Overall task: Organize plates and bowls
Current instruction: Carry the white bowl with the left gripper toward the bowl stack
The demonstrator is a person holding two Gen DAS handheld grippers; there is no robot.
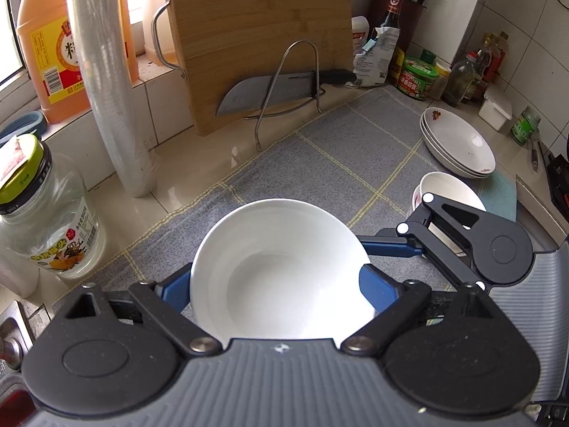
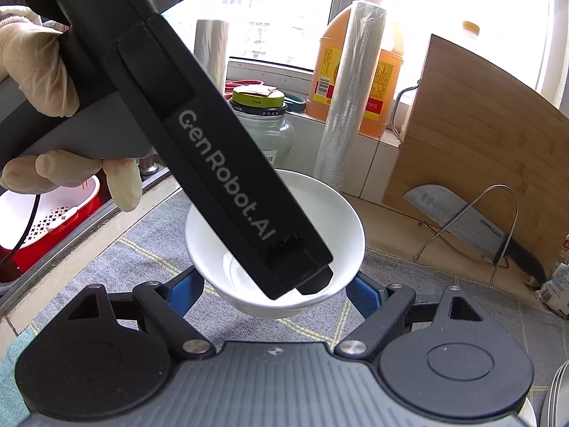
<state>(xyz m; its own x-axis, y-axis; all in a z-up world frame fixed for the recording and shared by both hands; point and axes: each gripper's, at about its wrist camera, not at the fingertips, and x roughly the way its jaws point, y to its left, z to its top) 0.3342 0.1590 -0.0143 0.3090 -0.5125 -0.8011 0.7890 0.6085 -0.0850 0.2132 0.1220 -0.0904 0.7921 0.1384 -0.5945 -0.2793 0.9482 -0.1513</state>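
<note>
A white bowl [image 1: 281, 270] sits between the blue pads of my left gripper [image 1: 275, 291], which is shut on it just above the grey checked mat [image 1: 338, 163]. In the right wrist view the same bowl [image 2: 334, 220] lies between the wide-open fingers of my right gripper [image 2: 275, 291], with the left gripper's black body crossing over it. A stack of white plates [image 1: 458, 142] and a second white bowl [image 1: 444, 185] stand at the right of the mat, the bowl partly hidden behind the right gripper [image 1: 412, 242].
A bamboo cutting board [image 1: 263, 35] with a cleaver [image 1: 270, 92] in a wire rack stands behind. A glass jar [image 1: 42, 213], a film roll [image 1: 106, 82] and an oil bottle [image 1: 46, 46] are at left. Condiment bottles [image 1: 419, 74] line the back right. A red basket [image 2: 46, 220] is far left.
</note>
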